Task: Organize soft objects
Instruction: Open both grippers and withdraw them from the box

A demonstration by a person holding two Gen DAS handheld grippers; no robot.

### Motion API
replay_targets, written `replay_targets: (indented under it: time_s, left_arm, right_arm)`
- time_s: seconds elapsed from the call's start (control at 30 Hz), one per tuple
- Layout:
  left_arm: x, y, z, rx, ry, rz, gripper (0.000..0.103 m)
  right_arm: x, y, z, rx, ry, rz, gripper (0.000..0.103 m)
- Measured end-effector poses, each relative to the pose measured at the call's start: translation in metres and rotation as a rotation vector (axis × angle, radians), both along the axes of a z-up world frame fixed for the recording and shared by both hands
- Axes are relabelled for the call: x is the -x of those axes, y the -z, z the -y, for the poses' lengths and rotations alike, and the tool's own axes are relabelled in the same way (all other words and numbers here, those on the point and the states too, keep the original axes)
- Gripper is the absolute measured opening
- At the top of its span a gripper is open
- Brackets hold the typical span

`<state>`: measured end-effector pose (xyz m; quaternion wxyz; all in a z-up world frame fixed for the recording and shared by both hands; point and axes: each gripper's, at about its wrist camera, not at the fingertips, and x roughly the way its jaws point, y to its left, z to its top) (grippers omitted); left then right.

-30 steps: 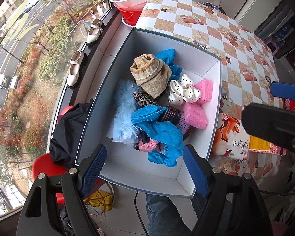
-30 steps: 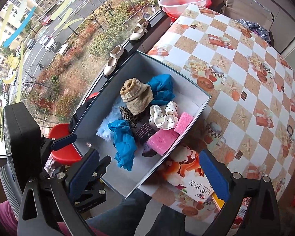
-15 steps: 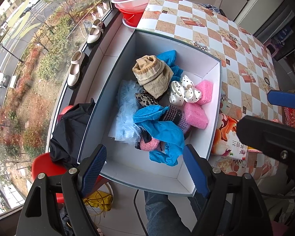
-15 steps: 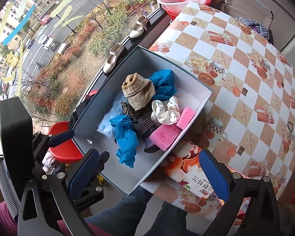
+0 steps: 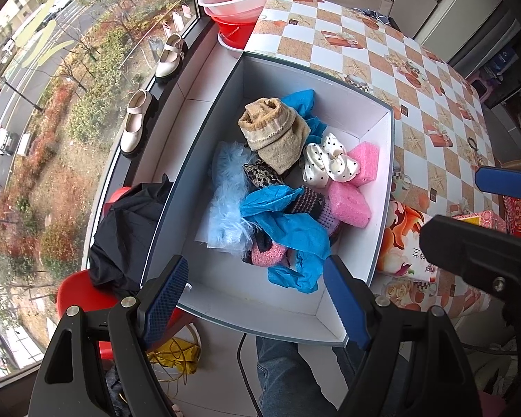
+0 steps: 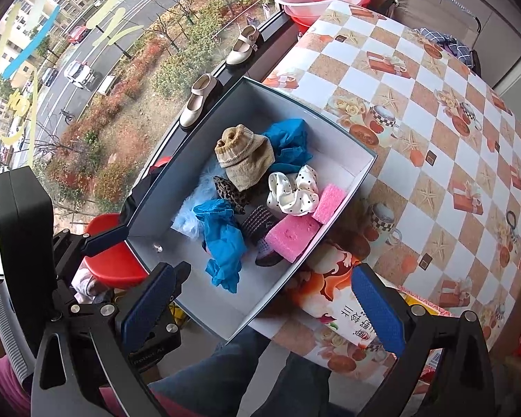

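Grey box (image 5: 385, 187) with white interior sits at the table (image 5: 444, 80) edge nearest the window; it holds all the soft items in one heap. Contents, far end to near end: tan sock (image 5: 274, 135) rolled on top, overlapping blue cloth (image 5: 304, 102) behind it; white polka-dot scrunchie (image 5: 330, 165) beside two pink sponges (image 5: 350, 205) against the right wall; pale blue fluffy piece (image 5: 227, 187) against the left side; leopard-print scrap (image 5: 260, 175) between sock and fluff; blue glove (image 5: 291, 232) draped over a dark knit sock (image 5: 307, 201) and a pink fuzzy item (image 5: 269, 253).

Left gripper (image 5: 260, 295) hangs above the near end of the box, pointing down; fingers spread wide, nothing between them, no contact with the heap.
Right gripper (image 6: 264, 304) hangs over the box's near corner and the printed carton (image 6: 333, 299) beside it; fingers spread wide, empty.

Surroundings: checked tablecloth; two cream shoes (image 5: 135, 125) on the window sill; stacked pink and red basins (image 5: 243, 0) past the table's far end; person's jeans-clad leg (image 5: 284, 378) below the box.
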<state>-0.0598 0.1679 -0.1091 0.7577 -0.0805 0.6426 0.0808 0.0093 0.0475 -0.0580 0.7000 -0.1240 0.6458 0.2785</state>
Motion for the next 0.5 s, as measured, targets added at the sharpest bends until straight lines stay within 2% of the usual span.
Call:
replay_targets:
  time_s: [0.33,0.4,0.5]
  left_arm:
    - [0.006,0.009,-0.003,-0.008,-0.003,-0.007,0.085]
    - [0.007,0.006,-0.006,0.026,-0.005,0.029,0.085]
    - [0.011,-0.005,-0.012,0.107,-0.007,0.124,0.085]
  right_arm:
    - [0.005,-0.002,0.0,-0.003,0.017,0.005,0.102]
    - [0.005,-0.002,0.0,-0.003,0.016,0.006,0.102]
    - [0.005,-0.003,0.0,-0.007,0.028,0.006,0.102]
